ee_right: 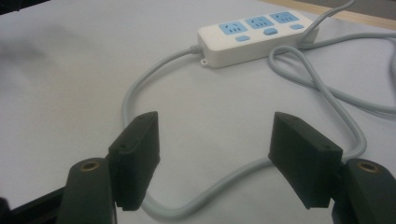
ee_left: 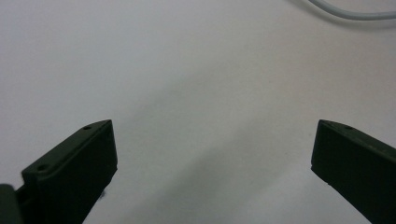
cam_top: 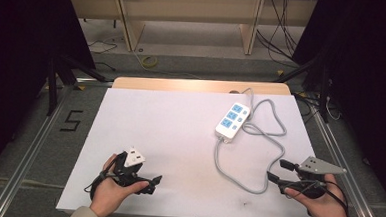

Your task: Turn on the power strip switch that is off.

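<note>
A white power strip (cam_top: pixel 233 120) with blue sockets lies on the right half of the white table (cam_top: pixel 169 132). Its grey cable (cam_top: pixel 237 178) curves toward the front and over to my right gripper (cam_top: pixel 277 170). In the right gripper view the jaws stand open (ee_right: pixel 215 121), with the cable (ee_right: pixel 201 198) running on the table between and beneath them and the power strip (ee_right: pixel 254 35) beyond. My left gripper (cam_top: pixel 153 184) is held low at the front left, open and holding nothing. In its own view the left gripper (ee_left: pixel 214 130) has jaws wide apart over bare table, with a piece of cable (ee_left: pixel 345 14) at the top right.
A second loop of cable (cam_top: pixel 275 120) lies to the right of the strip, near the table's right edge. A wooden strip (cam_top: pixel 197 85) borders the far edge. Wooden shelving (cam_top: pixel 185 18) and floor cables (cam_top: pixel 279 43) lie beyond. A "5" mark (cam_top: pixel 71 120) is on the floor at left.
</note>
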`<state>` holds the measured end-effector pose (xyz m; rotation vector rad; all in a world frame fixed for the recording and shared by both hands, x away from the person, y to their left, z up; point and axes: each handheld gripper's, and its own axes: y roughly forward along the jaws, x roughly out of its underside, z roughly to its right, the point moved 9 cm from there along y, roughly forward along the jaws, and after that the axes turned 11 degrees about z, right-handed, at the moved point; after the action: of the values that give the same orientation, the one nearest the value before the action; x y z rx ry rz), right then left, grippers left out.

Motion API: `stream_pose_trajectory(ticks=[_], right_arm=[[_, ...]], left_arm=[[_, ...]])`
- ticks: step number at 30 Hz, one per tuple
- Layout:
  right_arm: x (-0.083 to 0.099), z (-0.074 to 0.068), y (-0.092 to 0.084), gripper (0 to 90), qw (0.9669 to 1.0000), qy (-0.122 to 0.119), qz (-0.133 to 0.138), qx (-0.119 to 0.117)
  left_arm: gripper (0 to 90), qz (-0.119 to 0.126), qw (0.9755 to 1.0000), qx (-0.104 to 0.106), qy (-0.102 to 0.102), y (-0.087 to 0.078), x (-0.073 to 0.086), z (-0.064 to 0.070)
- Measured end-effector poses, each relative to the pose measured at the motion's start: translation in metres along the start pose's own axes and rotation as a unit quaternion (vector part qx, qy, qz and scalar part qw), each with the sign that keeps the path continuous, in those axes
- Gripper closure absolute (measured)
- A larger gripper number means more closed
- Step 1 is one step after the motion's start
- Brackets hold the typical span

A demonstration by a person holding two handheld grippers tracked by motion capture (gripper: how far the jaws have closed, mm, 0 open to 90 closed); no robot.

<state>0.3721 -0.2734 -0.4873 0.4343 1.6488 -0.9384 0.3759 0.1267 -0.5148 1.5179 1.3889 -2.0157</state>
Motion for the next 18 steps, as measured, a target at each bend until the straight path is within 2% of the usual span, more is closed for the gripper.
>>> stream_pose_trajectory(ticks=[7, 13, 18], right_arm=[[-0.002, 0.003, 0.001, 37.4, 1.0000, 0.002, 0.001, 0.006], [-0.007, 0.007, 0.003, 59.2, 0.9997, -0.011, -0.006, 0.020], [-0.013, 0.013, 0.008, 72.2, 0.9987, -0.034, -0.006, 0.037]], left_arm=[[0.6, 0.002, 1.0000, -0.004, 0.002, 0.002, -0.001, 0.000], [2.4, 0.003, 1.0000, -0.007, 0.001, 0.004, -0.002, 0.000], [3.3, 0.005, 1.0000, -0.008, 0.002, 0.004, -0.002, -0.001]])
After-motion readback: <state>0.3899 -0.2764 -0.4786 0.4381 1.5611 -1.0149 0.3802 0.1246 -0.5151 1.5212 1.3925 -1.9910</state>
